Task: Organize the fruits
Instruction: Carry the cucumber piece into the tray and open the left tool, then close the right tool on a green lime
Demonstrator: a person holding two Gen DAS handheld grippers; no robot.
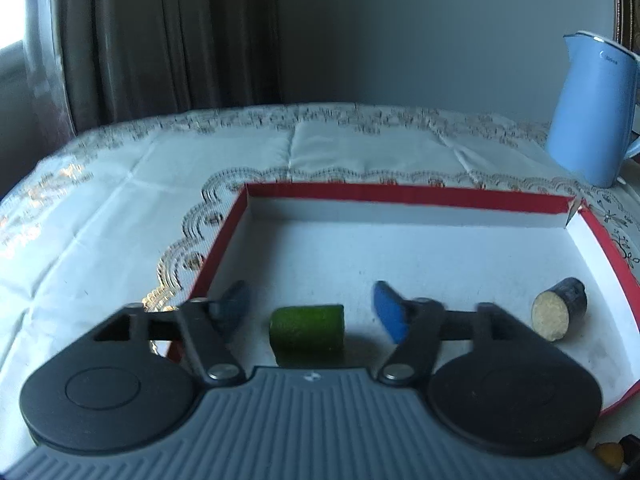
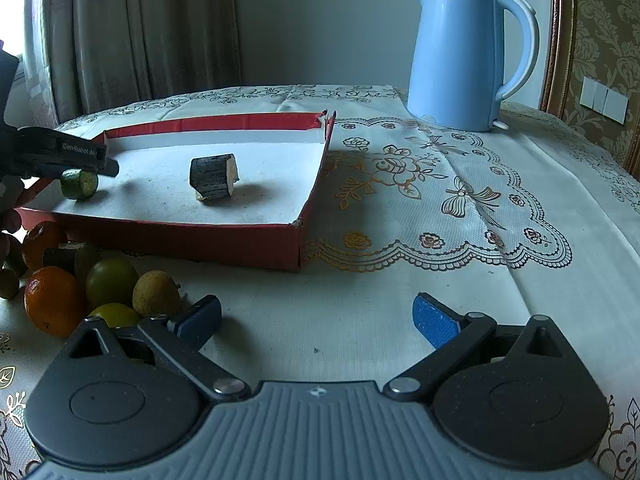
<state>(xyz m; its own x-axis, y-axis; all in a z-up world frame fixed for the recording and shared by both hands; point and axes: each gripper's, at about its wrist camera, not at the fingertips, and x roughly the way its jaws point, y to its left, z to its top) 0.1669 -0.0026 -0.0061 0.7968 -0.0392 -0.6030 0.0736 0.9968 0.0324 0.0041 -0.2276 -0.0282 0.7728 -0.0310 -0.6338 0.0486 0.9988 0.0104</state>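
My left gripper (image 1: 310, 306) stands open inside the red-walled box (image 1: 400, 194), its blue pads (image 1: 390, 312) well clear on either side of the green cylinder piece (image 1: 307, 334) that lies on the box's white floor between them. Nothing presses on that piece; it rests on its side with a gap to each pad. Off to the right of these jaws, near the box's right wall, sits a dark cut piece with a pale round face (image 1: 558, 314), apart from the green one.

From the right wrist camera, my right gripper (image 2: 318, 320) is also open and holds nothing, hovering over the bare tablecloth (image 2: 440, 208) in front of the box. To the left of its left pad (image 2: 200, 316) the loose fruit is piled on the cloth: an orange (image 2: 54, 300), a green round fruit (image 2: 112, 282), a tan one (image 2: 156, 294) just beside the pad, and a yellow one (image 2: 114, 315) partly hidden behind the gripper's arm. More fruit lies farther left, too cramped at the frame edge to name.

Beyond the right gripper, past the box's far corner, a blue electric kettle (image 2: 460, 56) stands upright on the cloth.
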